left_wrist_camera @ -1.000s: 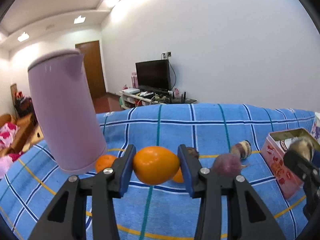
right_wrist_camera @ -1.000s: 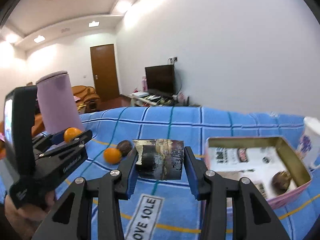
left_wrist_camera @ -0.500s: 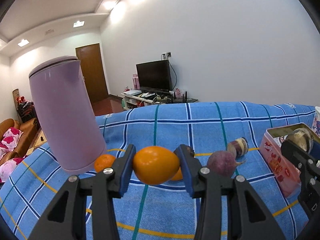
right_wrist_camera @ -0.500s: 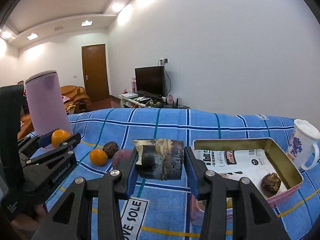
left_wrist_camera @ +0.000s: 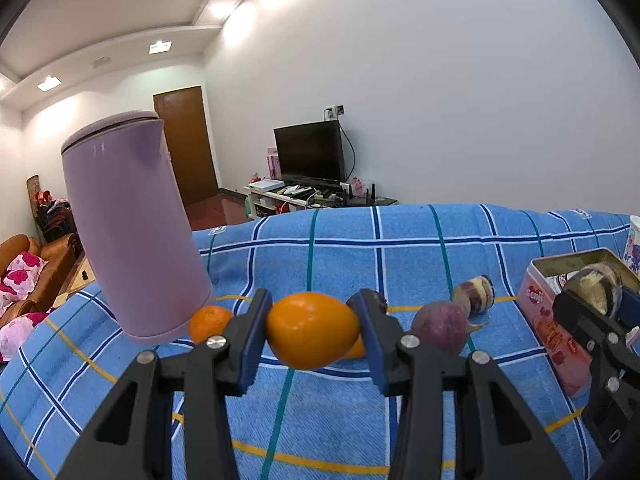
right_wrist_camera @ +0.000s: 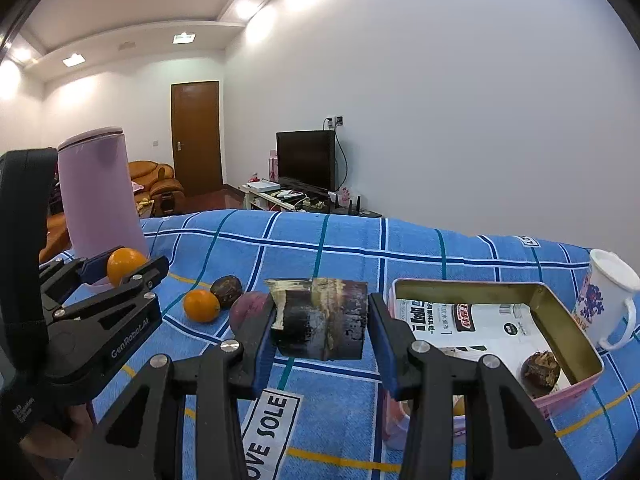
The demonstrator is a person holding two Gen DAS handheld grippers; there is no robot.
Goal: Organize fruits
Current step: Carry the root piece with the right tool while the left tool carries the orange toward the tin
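My left gripper (left_wrist_camera: 312,330) is shut on an orange fruit (left_wrist_camera: 312,330), held above the blue checked cloth (left_wrist_camera: 400,264). My right gripper (right_wrist_camera: 320,320) is shut on a dark cut sugarcane piece (right_wrist_camera: 320,318), just left of the pink tin box (right_wrist_camera: 576,316). The box holds a brown round fruit (right_wrist_camera: 538,368). On the cloth lie a small orange (right_wrist_camera: 201,305), a dark passion fruit (right_wrist_camera: 226,290), a purple round fruit (left_wrist_camera: 440,326) and another cane piece (left_wrist_camera: 474,296). The left gripper with its orange also shows in the right wrist view (right_wrist_camera: 126,268).
A tall lilac kettle (left_wrist_camera: 132,236) stands at the left on the cloth. A white mug with a blue flower print (right_wrist_camera: 608,304) stands right of the box. A TV, a door and a sofa are in the room behind.
Both grippers have kept their hold. The right gripper's view has shifted so the box and mug sit further right and show more fully. The left view has steadied.
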